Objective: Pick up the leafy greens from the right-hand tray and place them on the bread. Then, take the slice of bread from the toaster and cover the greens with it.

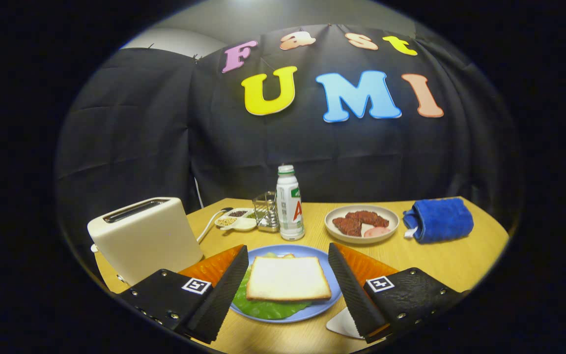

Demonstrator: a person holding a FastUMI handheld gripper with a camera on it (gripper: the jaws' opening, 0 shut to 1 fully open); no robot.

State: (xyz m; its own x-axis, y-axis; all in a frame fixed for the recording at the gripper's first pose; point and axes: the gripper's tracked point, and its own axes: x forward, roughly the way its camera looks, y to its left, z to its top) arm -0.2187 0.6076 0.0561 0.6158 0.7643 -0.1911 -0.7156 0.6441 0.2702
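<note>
The fingers (pixel 288 290) are standing spread wide and pinching nothing, one on each side of the blue plate (pixel 329 275). Between them the slice of bread (pixel 288 279) is lying flat on the leafy greens (pixel 266 309), whose green edge is peeking out at its near and left sides; a bit of another slice seems to be showing at the far edge. Judging by this, the stack is looking finished.

What could go wrong now: the spread fingers are sitting low and close to the plate, so any sideways drift while pulling away could be nudging the rim and sliding the top slice off the greens.

Left of the fingers, the toaster (pixel 143 236) is standing near the surface (pixel 440 260) edge, its slot looking empty as far as I can tell. Farther back, a small divided dish (pixel 236 220) is holding grains or seeds, beside a little metal holder (pixel 266 211) and a white bottle (pixel 290 204). Far right of the plate, a shallow tray (pixel 361 236) is carrying reddish meat slices (pixel 360 221) and a pale pink piece, with no greens left on it. A rolled blue cloth (pixel 440 220) is lying just beyond it to the right.
</note>
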